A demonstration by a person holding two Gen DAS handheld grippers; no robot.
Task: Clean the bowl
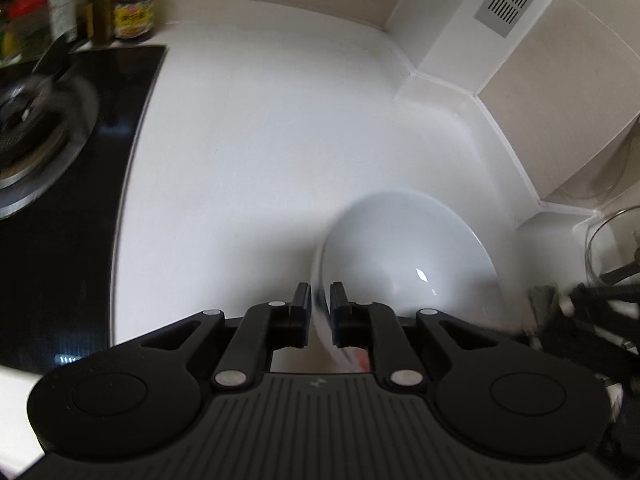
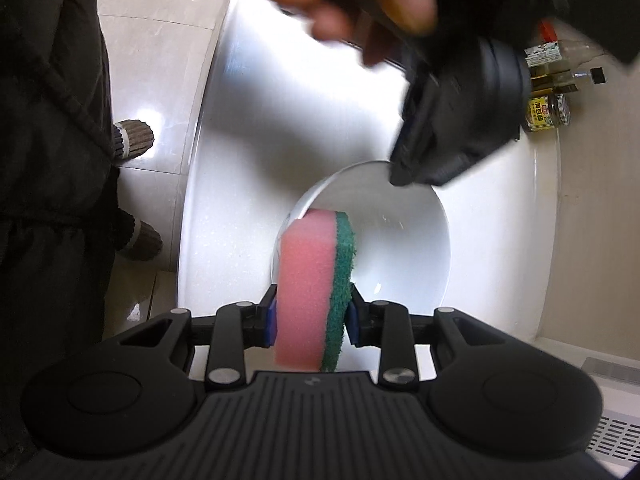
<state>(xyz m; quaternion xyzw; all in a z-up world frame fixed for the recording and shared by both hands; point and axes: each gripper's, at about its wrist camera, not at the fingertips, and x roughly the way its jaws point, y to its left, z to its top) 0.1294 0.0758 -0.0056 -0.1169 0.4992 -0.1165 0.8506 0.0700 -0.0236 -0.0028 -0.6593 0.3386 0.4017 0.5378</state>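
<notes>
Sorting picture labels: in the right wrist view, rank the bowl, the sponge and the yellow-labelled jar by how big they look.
1. Bowl, largest.
2. Sponge, though it sits nearest the camera, which inflates it.
3. Yellow-labelled jar, smallest, and farthest away.

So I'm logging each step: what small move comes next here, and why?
Probably press the pink-and-green sponge, clamped in the right gripper, into the white ceramic bowl: the left gripper pinches the bowl's rim and the sponge sits at its edge.

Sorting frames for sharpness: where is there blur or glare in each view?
Left wrist view: bowl rim smeared near the left gripper, one glare spot inside. Right wrist view: hand blurred, sponge sharp, counter glaring.
</notes>
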